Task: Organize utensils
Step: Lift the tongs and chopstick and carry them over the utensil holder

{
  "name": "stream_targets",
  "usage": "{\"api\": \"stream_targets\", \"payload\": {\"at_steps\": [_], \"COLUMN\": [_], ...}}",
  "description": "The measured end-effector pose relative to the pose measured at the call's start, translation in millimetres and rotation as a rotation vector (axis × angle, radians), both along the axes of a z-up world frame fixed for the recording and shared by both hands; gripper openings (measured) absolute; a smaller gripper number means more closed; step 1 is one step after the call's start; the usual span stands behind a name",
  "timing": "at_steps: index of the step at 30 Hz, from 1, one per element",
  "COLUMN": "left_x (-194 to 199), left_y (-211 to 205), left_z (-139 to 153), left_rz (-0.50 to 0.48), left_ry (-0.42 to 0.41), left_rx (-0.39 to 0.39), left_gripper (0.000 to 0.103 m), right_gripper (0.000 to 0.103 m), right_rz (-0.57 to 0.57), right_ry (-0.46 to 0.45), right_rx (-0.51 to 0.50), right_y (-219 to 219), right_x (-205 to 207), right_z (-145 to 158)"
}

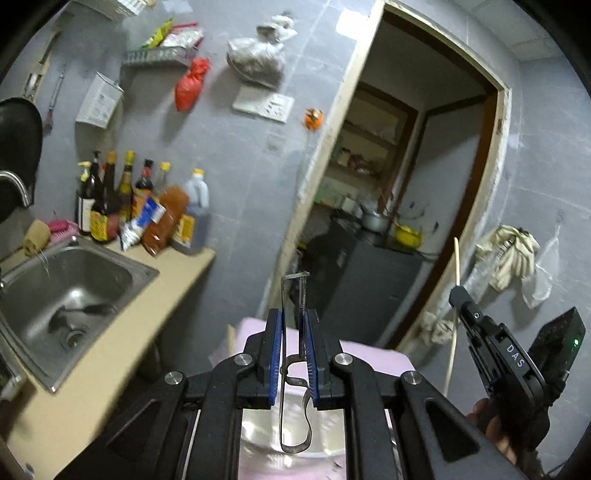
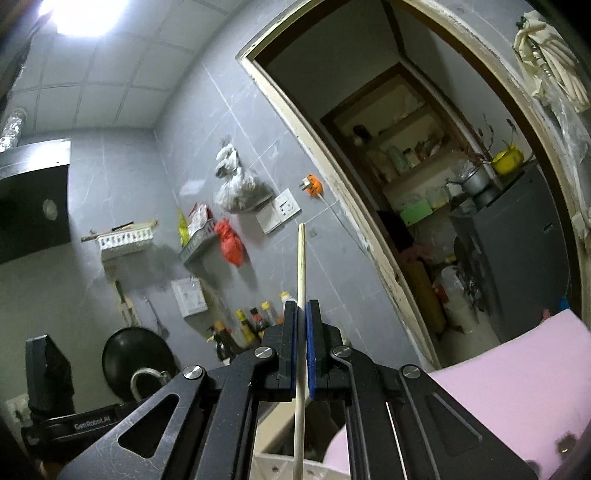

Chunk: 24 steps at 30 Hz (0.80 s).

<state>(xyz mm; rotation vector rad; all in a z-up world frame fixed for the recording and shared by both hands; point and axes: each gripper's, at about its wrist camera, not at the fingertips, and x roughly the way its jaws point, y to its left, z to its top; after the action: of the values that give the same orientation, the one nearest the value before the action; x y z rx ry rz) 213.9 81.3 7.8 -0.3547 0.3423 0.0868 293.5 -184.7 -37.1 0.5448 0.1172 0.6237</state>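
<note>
A ceiling light [image 2: 75, 14] is glaring at the upper left, motion blur is softening the dim walls, and fisheye edges are bending.

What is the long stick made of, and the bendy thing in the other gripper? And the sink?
The stick, clamped in the right gripper, looks like pale bare wood or bamboo: matte, cream, thin and straight. The bent utensil in the left gripper seems to be metal: thin, grey, with a dull shine. The sink looks like brushed stainless steel, grey with soft reflections.

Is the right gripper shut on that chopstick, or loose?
Shut on it: the right gripper pads pinch the chopstick, which sticks out past them.
</note>
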Motion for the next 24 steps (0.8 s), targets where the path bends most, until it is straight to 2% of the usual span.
{"api": "stream_targets", "payload": {"at_steps": [5, 12, 24], "left_x": [14.0, 23.1, 26.8], "left_y": [20.1, 22.1, 16.6], "left_z": [-5.8, -31.1, -55.4], "left_rz": [0.009, -0.006, -0.019], "left_ry": [-0.016, 0.016, 0.059], "left_rx": [0.015, 0.017, 0.02], "left_gripper": [0.012, 0.012, 0.012], "right_gripper": [0.004, 0.004, 0.004], "right_rz": [-0.081, -0.201, -0.257], "right_ry": [-0.003, -0.001, 0.051], "right_rx": [-0.035, -0.035, -0.071], "right_y": [24.4, 29.2, 30.0], "right_x": [0.5, 0.5, 8.2], "right_z": [-10.6, -23.8, -44.9]}}
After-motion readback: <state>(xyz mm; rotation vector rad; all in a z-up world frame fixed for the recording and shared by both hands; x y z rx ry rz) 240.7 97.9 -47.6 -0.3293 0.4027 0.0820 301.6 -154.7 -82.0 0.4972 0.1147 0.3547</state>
